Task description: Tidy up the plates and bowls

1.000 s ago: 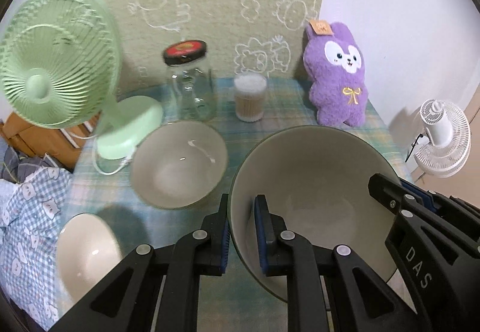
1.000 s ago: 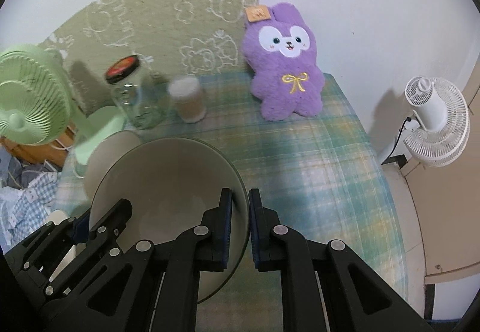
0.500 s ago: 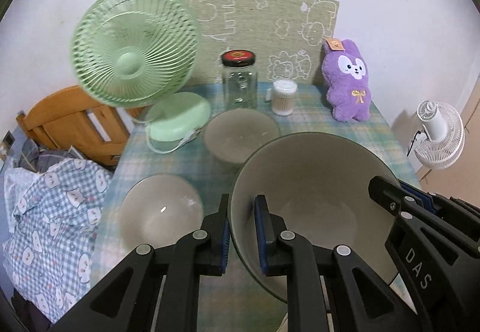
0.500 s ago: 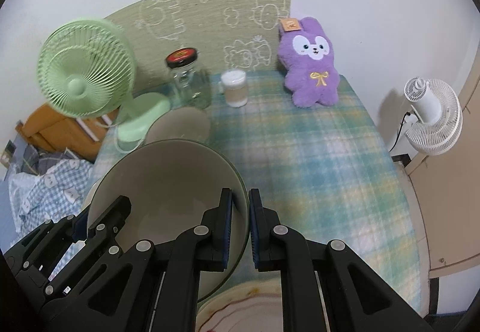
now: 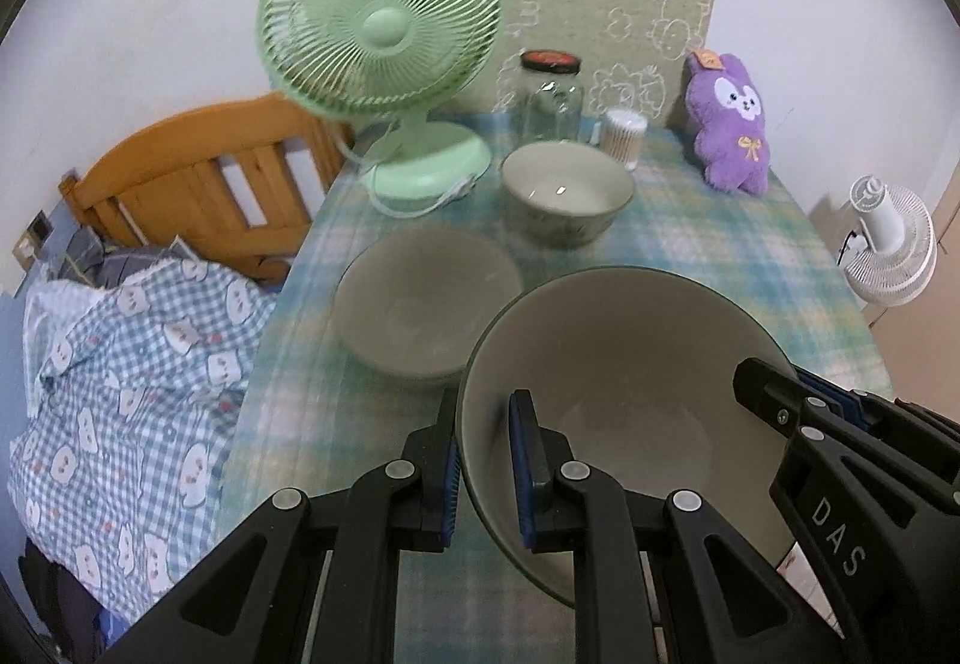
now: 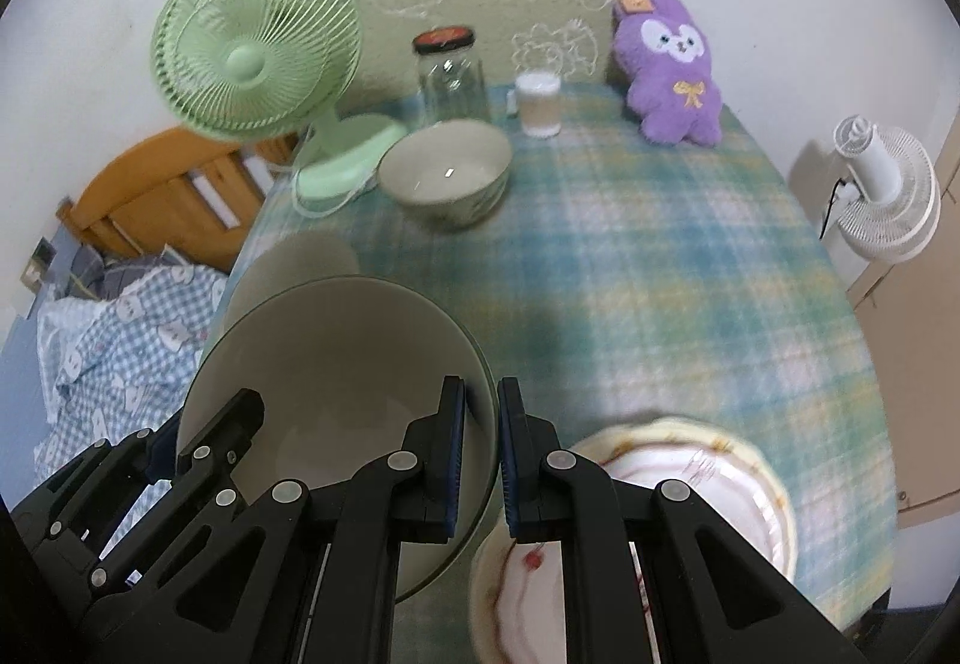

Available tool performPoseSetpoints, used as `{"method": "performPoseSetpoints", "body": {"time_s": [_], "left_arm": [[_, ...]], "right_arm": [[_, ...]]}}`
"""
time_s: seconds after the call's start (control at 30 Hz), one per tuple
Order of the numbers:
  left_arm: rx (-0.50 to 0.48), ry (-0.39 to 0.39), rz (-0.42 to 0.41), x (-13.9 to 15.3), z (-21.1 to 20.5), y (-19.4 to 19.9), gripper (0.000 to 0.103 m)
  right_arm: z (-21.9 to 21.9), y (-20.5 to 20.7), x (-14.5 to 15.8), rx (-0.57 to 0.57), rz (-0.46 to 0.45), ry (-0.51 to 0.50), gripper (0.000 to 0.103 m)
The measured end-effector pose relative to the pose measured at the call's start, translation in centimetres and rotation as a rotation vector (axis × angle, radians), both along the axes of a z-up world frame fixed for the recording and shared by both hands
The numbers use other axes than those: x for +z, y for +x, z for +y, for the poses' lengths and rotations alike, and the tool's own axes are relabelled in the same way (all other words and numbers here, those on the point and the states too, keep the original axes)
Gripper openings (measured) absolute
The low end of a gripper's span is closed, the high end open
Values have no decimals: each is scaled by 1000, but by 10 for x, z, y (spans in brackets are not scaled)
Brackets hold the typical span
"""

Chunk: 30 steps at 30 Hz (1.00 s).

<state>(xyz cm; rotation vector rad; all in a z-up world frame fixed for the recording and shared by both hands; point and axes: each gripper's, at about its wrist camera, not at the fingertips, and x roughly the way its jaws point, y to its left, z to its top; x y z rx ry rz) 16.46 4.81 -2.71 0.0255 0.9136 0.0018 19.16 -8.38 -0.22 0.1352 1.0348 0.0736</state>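
Both grippers hold one large grey-green bowl (image 5: 630, 364) above the plaid table. My left gripper (image 5: 485, 460) is shut on its left rim. My right gripper (image 6: 481, 448) is shut on its right rim; the bowl also shows in the right wrist view (image 6: 342, 364). A second bowl (image 5: 426, 298) sits on the table just left of and beyond it. A third, deeper bowl (image 5: 567, 193) stands farther back, and shows in the right wrist view (image 6: 447, 178). Two cream plates with red trim (image 6: 690, 478) lie near the front right, under my right gripper.
A green desk fan (image 5: 384, 21), a glass jar (image 5: 549, 93), a cotton-swab cup (image 5: 624, 129) and a purple plush rabbit (image 5: 729, 123) line the back of the table. A wooden bed frame (image 5: 198, 178) and checked bedding lie left. A white fan (image 6: 882, 190) stands right.
Both grippers have drawn back and up with the large bowl, so more of the table, the near bowl and the plates have come into view.
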Motion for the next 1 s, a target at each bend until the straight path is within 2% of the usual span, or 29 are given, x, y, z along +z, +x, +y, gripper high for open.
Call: {"method": "performPoseSetpoints", "body": {"time_s": [0.53,0.83,1.0], "left_arm": [[30,-8,86,-52,41,-34,12],[34,-13,112,-71,45,-43,12],[35,-26,108,-74,47,-44,12]], "right_arm": [[44,-37,-54,50,83,-3,14],[50,-43,-76,54,117,-9,14],[54,-46,-78,64,94,-26,14]]}}
